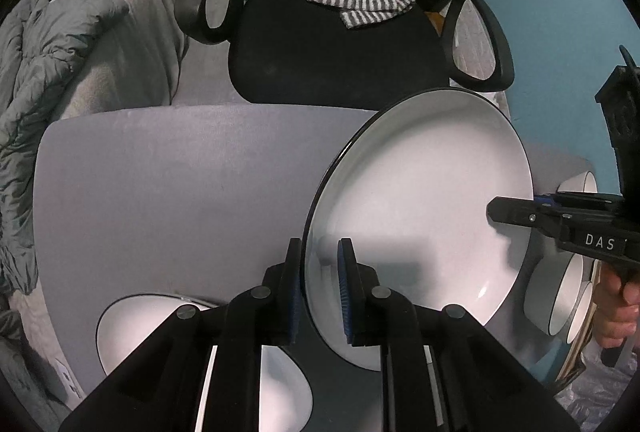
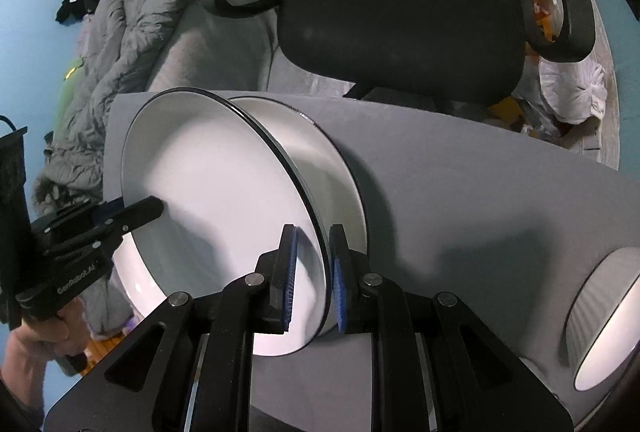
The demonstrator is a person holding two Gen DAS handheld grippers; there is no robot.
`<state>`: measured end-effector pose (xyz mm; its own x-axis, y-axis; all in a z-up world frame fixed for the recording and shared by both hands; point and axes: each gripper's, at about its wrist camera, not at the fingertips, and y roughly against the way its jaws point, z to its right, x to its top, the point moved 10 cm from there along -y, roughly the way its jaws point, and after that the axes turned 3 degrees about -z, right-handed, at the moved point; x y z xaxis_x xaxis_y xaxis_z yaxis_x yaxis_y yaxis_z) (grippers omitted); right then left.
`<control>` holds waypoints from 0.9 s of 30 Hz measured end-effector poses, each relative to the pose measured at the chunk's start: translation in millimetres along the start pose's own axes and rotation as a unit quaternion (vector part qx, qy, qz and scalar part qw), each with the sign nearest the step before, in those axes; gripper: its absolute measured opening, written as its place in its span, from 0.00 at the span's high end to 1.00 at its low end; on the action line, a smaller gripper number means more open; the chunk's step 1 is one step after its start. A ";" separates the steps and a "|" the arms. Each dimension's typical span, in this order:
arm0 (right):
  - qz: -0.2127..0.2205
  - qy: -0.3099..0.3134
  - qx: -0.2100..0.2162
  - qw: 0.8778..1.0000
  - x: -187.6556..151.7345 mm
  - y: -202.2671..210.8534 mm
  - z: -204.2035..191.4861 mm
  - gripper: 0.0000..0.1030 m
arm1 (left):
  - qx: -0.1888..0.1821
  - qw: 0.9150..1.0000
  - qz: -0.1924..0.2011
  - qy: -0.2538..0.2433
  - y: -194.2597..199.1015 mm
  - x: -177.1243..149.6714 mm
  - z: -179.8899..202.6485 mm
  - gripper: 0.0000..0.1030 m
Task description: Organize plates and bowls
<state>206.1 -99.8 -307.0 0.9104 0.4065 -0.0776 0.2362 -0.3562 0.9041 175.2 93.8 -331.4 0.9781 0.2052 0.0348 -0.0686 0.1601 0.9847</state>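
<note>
A large white plate with a thin dark rim hangs tilted above the grey table, carried by both grippers. My left gripper is shut on its near rim, blue pads on either side. My right gripper is shut on the opposite rim of the same plate. Each gripper shows in the other's view, the right gripper at the plate's right edge and the left gripper at its left edge. A second white plate lies on the table just under the carried one. Another white plate sits below my left gripper.
White bowls stand at the table's right edge, and a bowl shows at the right of the right wrist view. A black office chair with a striped cloth stands behind the table. A grey quilt lies to the left.
</note>
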 end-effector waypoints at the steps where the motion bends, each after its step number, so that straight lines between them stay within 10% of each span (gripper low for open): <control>1: -0.002 0.000 -0.001 1.000 1.0 -1.2 0.3 0.84 | 0.000 1.000 -0.002 0.001 -1.7 0.8 -0.7 0.85; 18: -0.012 -0.011 -0.034 0.999 7.6 -10.1 5.2 0.83 | 0.013 1.000 -0.019 -0.007 -16.5 0.3 -0.4 0.83; 27: -0.051 -0.051 -0.031 0.997 5.6 -14.3 2.4 0.65 | 0.033 0.998 -0.026 -0.041 -21.7 -2.1 3.8 0.69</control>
<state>208.6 -94.4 -321.3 0.9131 0.3496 -0.2098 0.3109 -0.2642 0.9130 175.4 86.2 -352.2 0.9930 0.1181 -0.0059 -0.0065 0.1038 0.9946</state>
